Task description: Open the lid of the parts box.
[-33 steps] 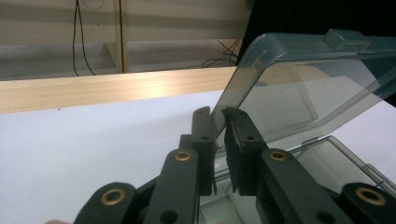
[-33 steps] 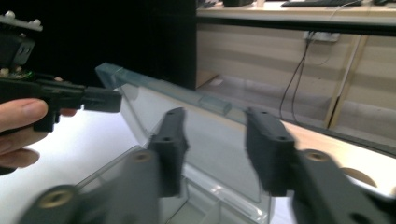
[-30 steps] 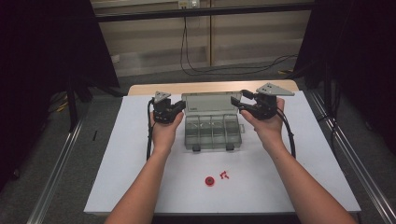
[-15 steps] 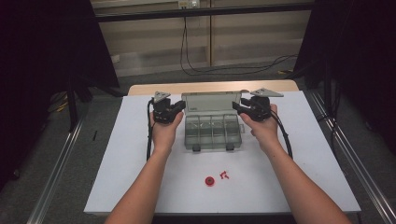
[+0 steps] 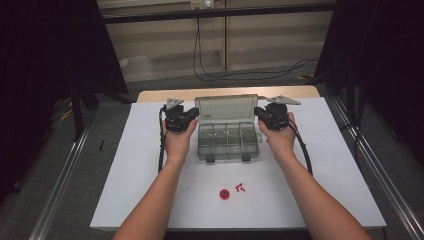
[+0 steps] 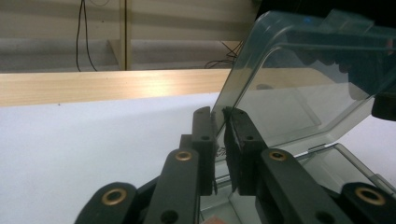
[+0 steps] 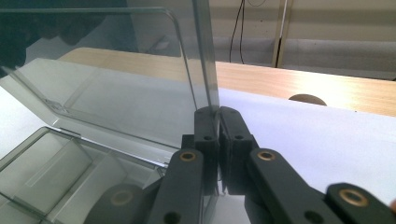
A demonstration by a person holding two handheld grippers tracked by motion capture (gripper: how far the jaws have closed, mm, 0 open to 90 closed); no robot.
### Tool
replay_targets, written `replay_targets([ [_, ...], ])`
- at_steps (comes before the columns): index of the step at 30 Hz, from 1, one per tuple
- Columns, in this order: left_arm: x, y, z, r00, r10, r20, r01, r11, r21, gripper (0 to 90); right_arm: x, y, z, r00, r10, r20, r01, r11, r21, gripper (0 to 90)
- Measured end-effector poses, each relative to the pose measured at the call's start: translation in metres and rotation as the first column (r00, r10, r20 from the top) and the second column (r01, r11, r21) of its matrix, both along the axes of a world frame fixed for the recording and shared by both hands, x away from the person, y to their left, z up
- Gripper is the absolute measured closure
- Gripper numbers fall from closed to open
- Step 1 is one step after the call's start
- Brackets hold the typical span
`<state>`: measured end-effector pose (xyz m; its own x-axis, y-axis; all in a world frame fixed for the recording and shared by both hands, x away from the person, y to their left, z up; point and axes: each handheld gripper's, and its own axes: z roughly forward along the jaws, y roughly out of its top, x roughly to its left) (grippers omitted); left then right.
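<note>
A clear grey compartment box (image 5: pixel 227 145) stands on the white board (image 5: pixel 125 165) with its lid (image 5: pixel 226 107) raised upright. My left gripper (image 5: pixel 192 114) is shut on the lid's left edge; in the left gripper view the jaws (image 6: pixel 220 112) pinch the lid (image 6: pixel 299 79) from both sides. My right gripper (image 5: pixel 260 112) has just been closing its jaws and is now shut on the lid's right edge. In the right gripper view its tips (image 7: pixel 217 111) clamp the thin lid (image 7: pixel 116 93) above the box's compartments (image 7: pixel 51 172).
A red round piece (image 5: pixel 224 193) and small red bits (image 5: pixel 240 188) lie on the board in front of the box. A wooden table edge (image 5: pixel 150 94) runs behind the board. Metal rails (image 5: pixel 60 185) flank both sides.
My right gripper came down and in toward the lid's right edge, and its jaws closed on it. The left gripper stayed clamped on the left edge.
</note>
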<state>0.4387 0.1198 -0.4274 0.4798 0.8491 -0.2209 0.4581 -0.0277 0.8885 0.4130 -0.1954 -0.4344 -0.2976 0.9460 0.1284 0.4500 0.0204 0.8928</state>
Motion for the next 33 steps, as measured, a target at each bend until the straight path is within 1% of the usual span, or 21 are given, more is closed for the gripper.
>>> replay_targets([
  [1, 0.001, 0.0, -0.002, 1.0, -0.003, -0.004, 0.003, 1.0, 0.008, 81.8, 0.0, 0.0, 0.0, 1.0, 0.0, 0.0, 0.0, 1.0, 0.0, 87.2],
  [3, 0.003, 0.0, -0.005, 0.9999, 0.006, -0.01, -0.006, 1.0, 0.007, 82.1, 0.002, -0.001, 0.0, 1.0, 0.002, 0.001, -0.002, 1.0, 0.001, 87.3],
  [4, 0.005, 0.0, -0.006, 0.9999, 0.0, -0.013, 0.0, 1.0, 0.002, 82.1, 0.002, -0.001, -0.001, 1.0, 0.002, 0.002, -0.002, 1.0, 0.002, 87.4],
  [5, 0.006, 0.001, -0.007, 0.9998, 0.007, -0.019, -0.007, 1.0, 0.0, 81.9, 0.003, -0.002, 0.0, 1.0, 0.009, 0.001, -0.009, 1.0, -0.001, 87.4],
  [6, 0.007, 0.0, -0.009, 0.9998, 0.004, -0.019, -0.005, 0.9999, -0.01, 81.7, 0.003, -0.002, 0.0, 0.9999, 0.012, -0.002, -0.012, 0.9999, 0.001, 87.4],
  [9, 0.011, 0.001, -0.012, 0.9998, 0.0, -0.019, 0.0, 0.9999, -0.015, 82.1, 0.006, -0.002, 0.001, 0.9999, 0.014, -0.01, -0.014, 0.9999, -0.004, 87.4],
  [10, 0.012, 0.001, -0.013, 0.9997, 0.003, -0.024, -0.003, 1.0, 0.0, 82.6, 0.007, -0.002, 0.001, 0.9998, 0.009, -0.02, -0.008, 0.9999, 0.013, 87.3],
  [11, 0.012, 0.0, -0.014, 0.9998, 0.003, -0.021, -0.003, 1.0, -0.008, 83.1, 0.008, -0.004, 0.002, 0.9993, 0.005, -0.036, -0.004, 0.9991, 0.042, 87.2],
  [12, 0.013, 0.0, -0.015, 0.9996, 0.002, -0.027, -0.002, 1.0, 0.0, 83.2, 0.009, -0.004, 0.002, 0.9986, 0.002, -0.053, 0.001, 0.9978, 0.067, 87.3],
  [13, 0.014, 0.0, -0.016, 0.9997, 0.008, -0.025, -0.008, 0.9999, -0.007, 83.3, 0.011, -0.004, 0.003, 0.9983, -0.003, -0.059, 0.007, 0.998, 0.063, 87.5],
  [15, 0.017, -0.001, -0.019, 0.999, 0.015, -0.042, -0.016, 0.9998, -0.011, 83.3, 0.013, -0.003, 0.003, 0.9984, -0.005, -0.056, 0.008, 0.9992, 0.038, 88.1],
  [18, 0.021, -0.002, -0.023, 0.9978, 0.016, -0.064, -0.016, 0.9999, 0.0, 83.7, 0.017, -0.005, 0.003, 0.9979, 0.004, -0.065, -0.001, 0.9989, 0.047, 88.6],
  [19, 0.021, -0.002, -0.024, 0.9977, 0.014, -0.066, -0.012, 0.9998, 0.017, 84.3, 0.018, -0.005, 0.002, 0.998, 0.007, -0.063, -0.004, 0.9989, 0.048, 88.7],
  [21, 0.022, -0.003, -0.025, 0.998, 0.014, -0.061, -0.013, 0.9997, 0.02, 85.3, 0.02, -0.005, 0.001, 0.9983, 0.006, -0.058, -0.003, 0.9988, 0.048, 88.8],
  [24, 0.022, -0.007, -0.023, 0.9984, 0.027, -0.05, -0.023, 0.9967, 0.078, 87.0, 0.023, -0.006, 0.001, 0.9979, 0.013, -0.064, -0.009, 0.9985, 0.054, 88.8],
  [25, 0.022, -0.008, -0.023, 0.998, 0.035, -0.052, -0.03, 0.9958, 0.086, 87.4, 0.025, -0.007, 0.001, 0.9973, 0.013, -0.072, -0.009, 0.9981, 0.061, 88.7],
  [27, 0.024, -0.008, -0.022, 0.9974, 0.037, -0.062, -0.032, 0.9961, 0.082, 87.9, 0.027, -0.008, 0.001, 0.9964, 0.012, -0.084, -0.005, 0.9968, 0.079, 88.5],
  [29, 0.024, -0.008, -0.022, 0.9968, 0.045, -0.066, -0.039, 0.9957, 0.084, 88.2, 0.028, -0.007, 0.001, 0.9966, 0.012, -0.082, -0.007, 0.9978, 0.067, 88.3],
  [31, 0.025, -0.008, -0.023, 0.9969, 0.041, -0.067, -0.036, 0.9973, 0.064, 88.3, 0.03, -0.007, 0.0, 0.9966, 0.003, -0.083, 0.003, 0.9972, 0.075, 87.5],
  [32, 0.025, -0.008, -0.023, 0.9964, 0.046, -0.072, -0.041, 0.997, 0.066, 88.3, 0.03, -0.007, -0.002, 0.9963, 0.001, -0.086, 0.006, 0.9965, 0.083, 86.9],
  [33, 0.026, -0.007, -0.023, 0.9968, 0.034, -0.073, -0.028, 0.997, 0.072, 88.4, 0.031, -0.007, -0.003, 0.9959, -0.005, -0.09, 0.014, 0.9956, 0.093, 86.4],
])
